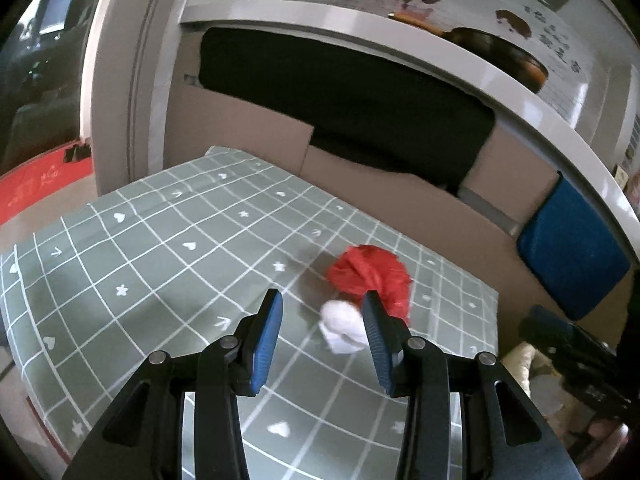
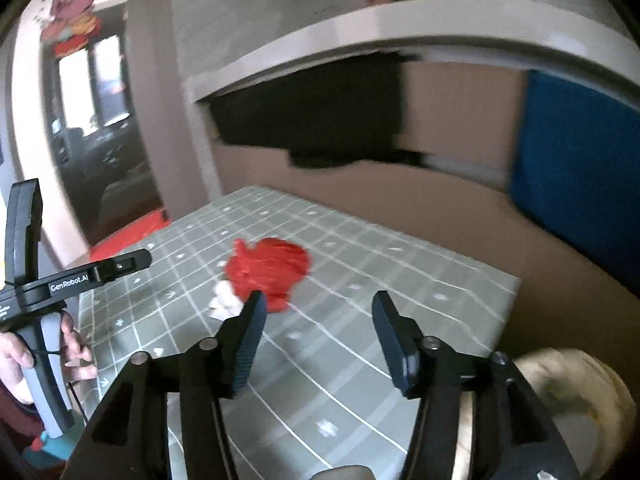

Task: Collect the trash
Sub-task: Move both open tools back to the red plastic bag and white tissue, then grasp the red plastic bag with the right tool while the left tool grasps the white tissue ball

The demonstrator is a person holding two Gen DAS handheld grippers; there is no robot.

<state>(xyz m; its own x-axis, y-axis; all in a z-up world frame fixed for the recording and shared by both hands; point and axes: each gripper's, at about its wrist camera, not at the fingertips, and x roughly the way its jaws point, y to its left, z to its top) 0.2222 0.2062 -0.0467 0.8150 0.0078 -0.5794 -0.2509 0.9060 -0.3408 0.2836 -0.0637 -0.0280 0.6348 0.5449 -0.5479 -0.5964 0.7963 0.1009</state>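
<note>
A crumpled red plastic wad lies on the green grid tablecloth, with a small white paper wad touching its near side. My left gripper hovers open just short of them; the white wad shows between its blue pads, close to the right one, without being squeezed. My right gripper is open and empty, to the right of the red wad. In the right wrist view a hand holds the left gripper's handle.
Beyond the table's far edge stand cardboard sheets, a black cloth and a blue cushion under a white ledge carrying a pan. A pale round container, blurred, sits off the table's right corner.
</note>
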